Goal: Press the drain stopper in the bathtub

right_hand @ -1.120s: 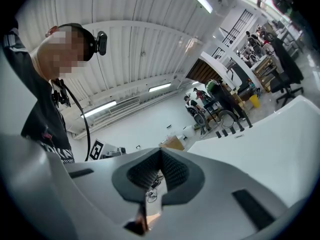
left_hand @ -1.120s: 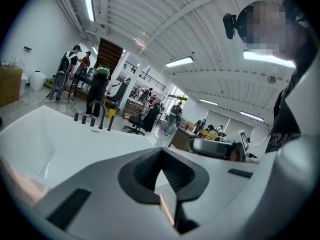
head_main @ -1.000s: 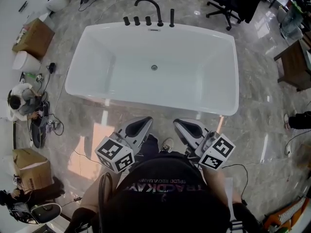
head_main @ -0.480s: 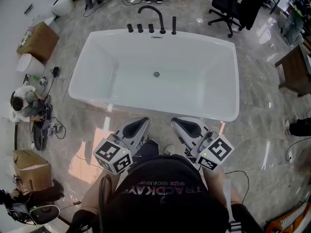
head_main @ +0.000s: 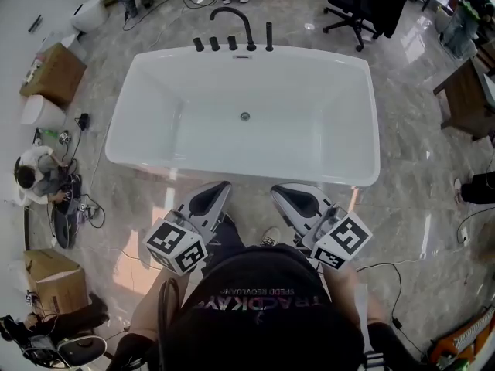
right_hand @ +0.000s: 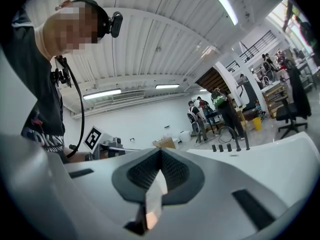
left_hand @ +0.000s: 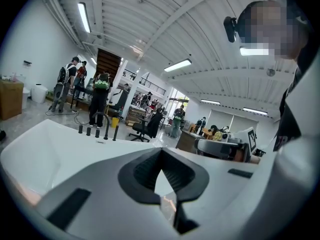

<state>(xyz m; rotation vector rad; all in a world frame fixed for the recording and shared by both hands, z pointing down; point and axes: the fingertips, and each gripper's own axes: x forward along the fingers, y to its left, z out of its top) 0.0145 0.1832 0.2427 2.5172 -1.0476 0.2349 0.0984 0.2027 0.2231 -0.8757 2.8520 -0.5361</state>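
Observation:
The white bathtub (head_main: 352, 114) fills the middle of the head view, and its small round metal drain stopper (head_main: 245, 116) sits in the tub floor near the far end. My left gripper (head_main: 222, 185) and right gripper (head_main: 275, 189) are held side by side short of the tub's near rim, pointing at it. Both are shut with nothing in them. The left gripper view has the shut left gripper (left_hand: 161, 152) before the tub rim (left_hand: 45, 146). Past the shut right gripper (right_hand: 160, 152), the right gripper view catches the tub rim (right_hand: 285, 156). Neither gripper view shows the stopper.
A black faucet with several knobs (head_main: 232, 22) stands at the tub's far rim. Cardboard boxes (head_main: 54, 72) and cables lie on the marble floor to the left. An office chair (head_main: 352, 2) and a dark table (head_main: 468, 99) are to the right. People stand far behind.
The head view has shifted slightly and the tub sits a little differently in frame. Both grippers stay shut and close together before the near rim.

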